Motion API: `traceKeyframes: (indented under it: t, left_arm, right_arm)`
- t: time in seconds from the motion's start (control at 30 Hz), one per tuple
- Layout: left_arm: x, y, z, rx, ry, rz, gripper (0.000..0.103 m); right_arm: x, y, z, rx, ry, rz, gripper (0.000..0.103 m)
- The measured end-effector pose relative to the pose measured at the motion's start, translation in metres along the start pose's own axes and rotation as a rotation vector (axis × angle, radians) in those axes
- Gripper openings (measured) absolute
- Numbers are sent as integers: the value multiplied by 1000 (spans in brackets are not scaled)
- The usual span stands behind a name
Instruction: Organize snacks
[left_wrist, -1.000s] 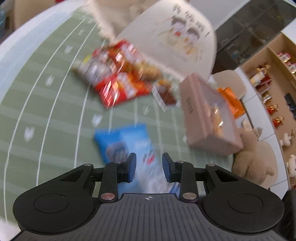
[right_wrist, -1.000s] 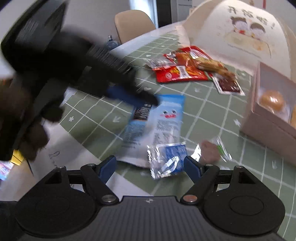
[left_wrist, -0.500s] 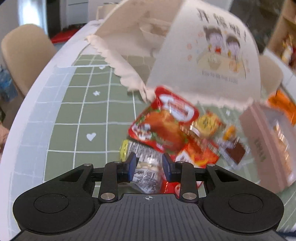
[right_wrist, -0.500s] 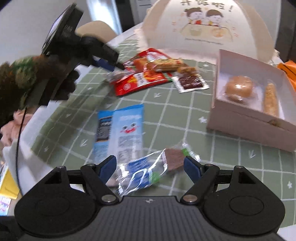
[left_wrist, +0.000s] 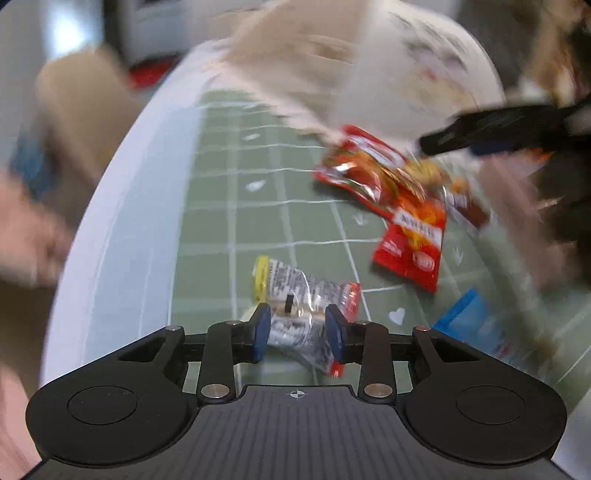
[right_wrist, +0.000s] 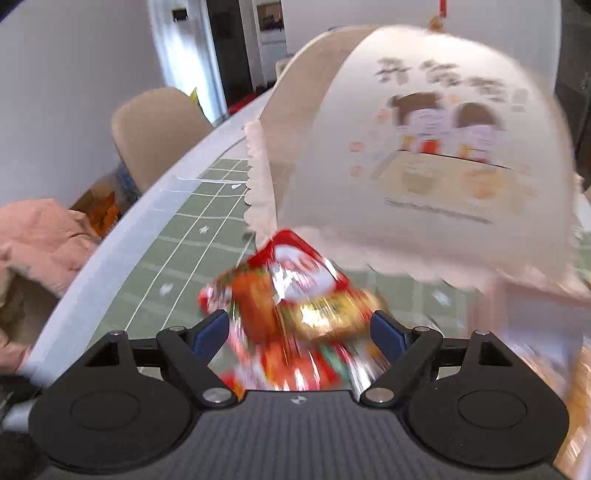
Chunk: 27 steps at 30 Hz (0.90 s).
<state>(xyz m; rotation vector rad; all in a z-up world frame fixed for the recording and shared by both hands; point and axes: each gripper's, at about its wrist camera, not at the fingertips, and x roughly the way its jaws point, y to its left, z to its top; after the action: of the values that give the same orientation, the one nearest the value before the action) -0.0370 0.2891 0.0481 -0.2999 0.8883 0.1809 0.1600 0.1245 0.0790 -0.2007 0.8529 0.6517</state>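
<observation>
While blurred | clear snack packet (left_wrist: 295, 306) (yellow end) | black print

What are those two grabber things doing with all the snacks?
A person holds a grabber in each hand and is sorting snacks on a green checked table mat. The left gripper has a clear snack packet between its fingers, and its jaws have just been opening a little. The right gripper is wide open over a pile of red snack packets, its jaws just opening further. A big cream food cover stands behind.
</observation>
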Motion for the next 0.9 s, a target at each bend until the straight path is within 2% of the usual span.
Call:
traceKeyframes:
  t: [0.07,0.13,0.2,0.23,0.27,0.37,0.5,0.6,0.63,0.7,0.73,0.77,0.83,0.87,0.9]
  left_arm:
    - [-16,18,-9,-145,-13,-71,36]
    - [-29,27,-20,-212,-19,-108,36]
    - [-38,32,-29,-248,-13,-137,36]
    - [-41,33,-33,-261,-8,-150,36]
    - [-43,34,-37,-273,-4,-158,36]
    - [-45,33,-43,-284,-11,-158,36]
    - [-38,23,-39,-285,-19,-160,36]
    - [-39,7,-31,-230,-36,-182,36]
    - [-42,3,-30,-212,-41,-189,36]
    - [-46,-4,-29,-184,-50,-188,36]
    - [-48,-5,-29,-183,-54,-188,36]
    - [-47,-6,-29,-191,-55,-192,36]
    - [-47,-7,-31,-207,-52,-208,36]
    - [-47,-8,-32,-206,-49,-212,36]
    - [-46,-7,-32,-201,-45,-214,36]
  right_arm:
    - [38,11,15,-38,8,-55,84]
    - [65,11,25,-28,20,-90,84]
    - [83,4,32,27,51,-75,82]
    - [90,-1,33,51,74,-53,72]
    - [93,-2,32,59,94,-29,68]
    - [79,4,22,46,109,56,52]
    - [52,28,-10,-70,176,173,49]
    - [33,37,-32,-127,235,255,49]
    - [23,33,-34,-133,219,256,50]
    - [6,16,-27,-95,143,201,64]
    - [1,5,-22,-56,87,137,81]
    - [0,-5,-18,-13,39,53,89]
    - [11,-27,-9,102,5,-126,89]
    - [22,-36,-5,156,26,-158,89]
    - [32,-44,-2,205,57,-146,88]
